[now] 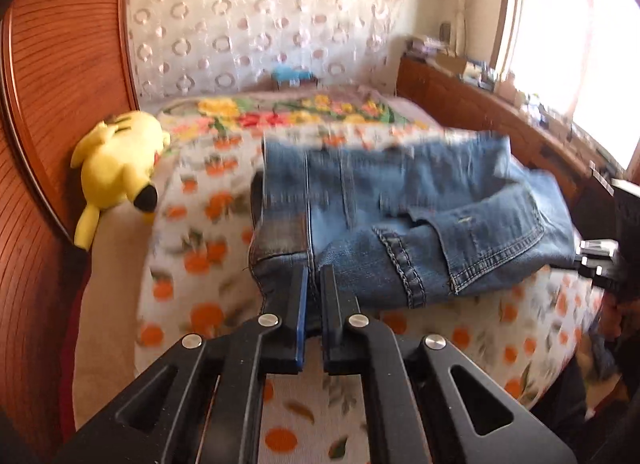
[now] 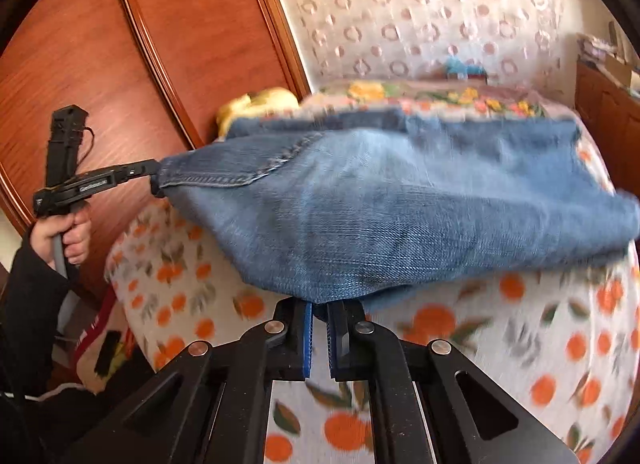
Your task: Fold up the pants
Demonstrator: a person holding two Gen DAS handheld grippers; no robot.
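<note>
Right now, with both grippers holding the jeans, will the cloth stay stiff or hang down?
The jeans probably sag: they droop between the left gripper and the right gripper. The thick folded denim seems fairly heavy. Slipping looks unlikely, since both grippers pinch hems.

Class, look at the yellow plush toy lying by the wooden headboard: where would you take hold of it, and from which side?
Grip the yellow plush toy across its rounded body, coming from the bed side. The wooden headboard blocks the far side, and its thin limbs would flop. This is a judgement from one blurred view.
</note>
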